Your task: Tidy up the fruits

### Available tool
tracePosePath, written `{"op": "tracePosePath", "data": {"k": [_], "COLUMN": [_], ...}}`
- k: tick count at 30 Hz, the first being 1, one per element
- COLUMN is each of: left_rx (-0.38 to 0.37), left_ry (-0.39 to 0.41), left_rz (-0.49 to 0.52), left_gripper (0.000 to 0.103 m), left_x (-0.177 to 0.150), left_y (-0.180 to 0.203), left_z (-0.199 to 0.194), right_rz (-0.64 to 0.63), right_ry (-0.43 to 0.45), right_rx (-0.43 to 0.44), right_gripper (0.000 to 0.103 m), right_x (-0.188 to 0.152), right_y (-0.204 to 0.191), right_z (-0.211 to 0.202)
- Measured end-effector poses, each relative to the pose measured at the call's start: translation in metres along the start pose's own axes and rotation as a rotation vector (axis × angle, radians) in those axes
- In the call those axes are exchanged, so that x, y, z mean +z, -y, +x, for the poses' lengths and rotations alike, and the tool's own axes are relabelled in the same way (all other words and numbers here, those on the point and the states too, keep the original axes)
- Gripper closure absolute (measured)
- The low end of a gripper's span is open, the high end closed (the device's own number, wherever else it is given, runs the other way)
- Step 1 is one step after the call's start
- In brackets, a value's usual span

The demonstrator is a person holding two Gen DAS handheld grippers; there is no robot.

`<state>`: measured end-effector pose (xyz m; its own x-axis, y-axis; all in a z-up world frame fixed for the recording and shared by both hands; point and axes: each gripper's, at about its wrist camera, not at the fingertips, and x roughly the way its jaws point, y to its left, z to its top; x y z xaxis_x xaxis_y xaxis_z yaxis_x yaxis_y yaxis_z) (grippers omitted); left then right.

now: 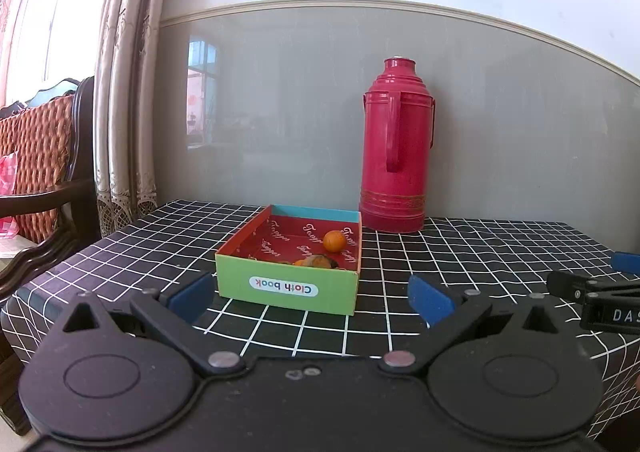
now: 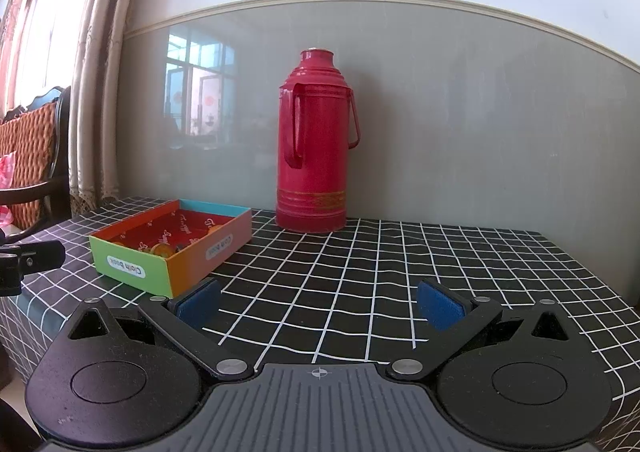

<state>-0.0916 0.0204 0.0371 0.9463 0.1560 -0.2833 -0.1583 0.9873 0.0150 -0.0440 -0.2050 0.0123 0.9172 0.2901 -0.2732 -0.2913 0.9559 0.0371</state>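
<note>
- We're at a table (image 2: 360,264) under a black cloth with a white grid, pushed against a grey glossy wall panel, curtains off to one side.
- Landmark for everything: the cardboard box (image 1: 287,284), the open tray labelled "Cloth book".
- Left gripper (image 1: 310,298) hangs just in front of the box's green end wall, its blue pads spread wide, nothing between them.
- Right gripper (image 2: 320,302) sits off to the right of the box, jaws equally wide apart and bare, only cloth ahead of it.
- The fruit is inside the box: one orange (image 1: 334,241) near the right wall, and a brownish, mottled fruit (image 1: 318,261) with a bit more orange tucked against the near wall.
- No loose fruit on the cloth that I can see from here.
- Behind the box, to its right, stands a tall red thermos (image 1: 394,148) against the wall.
- Risks, as I judge them: the box looks light, so a pad catching its rim could shove or tip it.
- A round orange may roll from a shallow pinch.
- The mottled one looks soft; squeeze hard and it bruises.
- A wide swing behind the box could clip the thermos.
</note>
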Motion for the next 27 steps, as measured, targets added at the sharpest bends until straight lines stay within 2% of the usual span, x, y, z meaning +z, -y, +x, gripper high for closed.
{"op": "tracePosePath", "data": {"k": [19,27], "left_rx": [0.003,0.002], "left_ry": [0.008,0.009], "left_rz": [0.004,-0.037], "left_gripper": [0.006,0.006], "left_x": [-0.0007,-0.0005], "left_y": [-0.0005,-0.0067], "left_z": [-0.0001,-0.0006], "right_rz": [-0.004,-0.005], "right_ry": [-0.001,-0.001], "right_rx": [0.003,0.003], "right_gripper": [0.0,0.0], "right_x": [0.0004,0.0006], "right_y": [-0.0006,-0.0012], "right_z": [0.0,-0.0002]}}
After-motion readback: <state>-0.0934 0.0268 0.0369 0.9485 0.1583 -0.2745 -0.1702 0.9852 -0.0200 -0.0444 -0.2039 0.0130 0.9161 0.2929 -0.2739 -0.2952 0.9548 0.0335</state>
